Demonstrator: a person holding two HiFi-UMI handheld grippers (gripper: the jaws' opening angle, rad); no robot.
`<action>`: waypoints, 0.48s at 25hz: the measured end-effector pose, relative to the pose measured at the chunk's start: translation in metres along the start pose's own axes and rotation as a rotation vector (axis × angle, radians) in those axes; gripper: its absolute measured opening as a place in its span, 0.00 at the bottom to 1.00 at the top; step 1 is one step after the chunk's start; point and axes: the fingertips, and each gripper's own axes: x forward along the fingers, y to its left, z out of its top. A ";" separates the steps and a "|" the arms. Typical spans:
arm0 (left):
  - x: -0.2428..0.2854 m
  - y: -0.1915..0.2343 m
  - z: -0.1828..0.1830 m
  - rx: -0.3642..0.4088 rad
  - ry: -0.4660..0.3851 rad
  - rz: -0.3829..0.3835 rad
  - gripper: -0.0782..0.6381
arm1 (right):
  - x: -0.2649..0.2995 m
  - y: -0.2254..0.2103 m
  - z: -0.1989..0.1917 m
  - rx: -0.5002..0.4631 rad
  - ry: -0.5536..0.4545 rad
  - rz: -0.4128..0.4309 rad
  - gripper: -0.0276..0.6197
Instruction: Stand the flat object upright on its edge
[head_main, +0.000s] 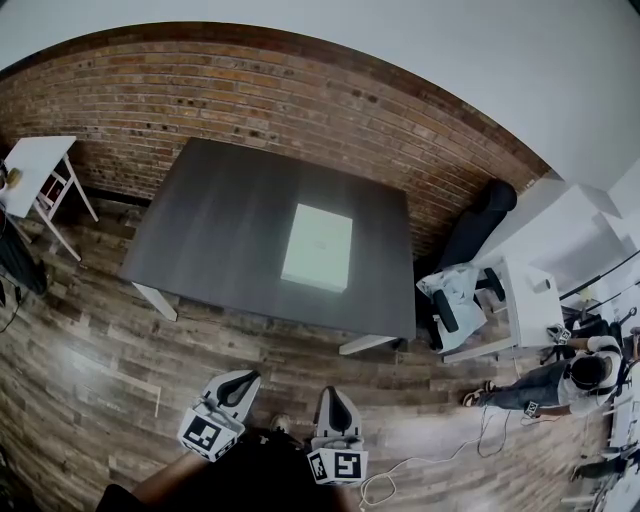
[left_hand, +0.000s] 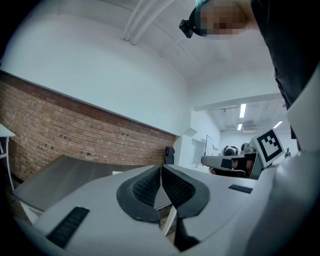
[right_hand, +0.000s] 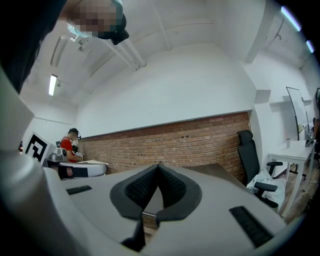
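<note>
A flat white rectangular box lies on its broad face on the dark grey table, toward the table's right half. My left gripper is shut and empty, held over the wooden floor well short of the table's near edge. My right gripper hangs beside it, also shut with nothing in it. In the left gripper view the black pads meet tip to tip, with the table ahead on the left. In the right gripper view the pads are likewise pressed together, pointing level at the brick wall.
A white side table stands at the far left. A black office chair and a white desk sit right of the table. A seated person is at the right, with cables trailing over the floor near my right gripper.
</note>
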 end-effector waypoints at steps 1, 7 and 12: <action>-0.004 0.002 -0.002 0.001 0.000 -0.006 0.16 | 0.000 0.004 -0.001 -0.002 0.001 -0.004 0.08; -0.020 0.012 -0.002 -0.006 -0.029 -0.049 0.16 | 0.001 0.026 -0.010 -0.011 0.007 -0.039 0.08; -0.031 0.027 -0.006 -0.022 -0.025 -0.042 0.16 | 0.007 0.040 -0.013 -0.012 0.013 -0.044 0.08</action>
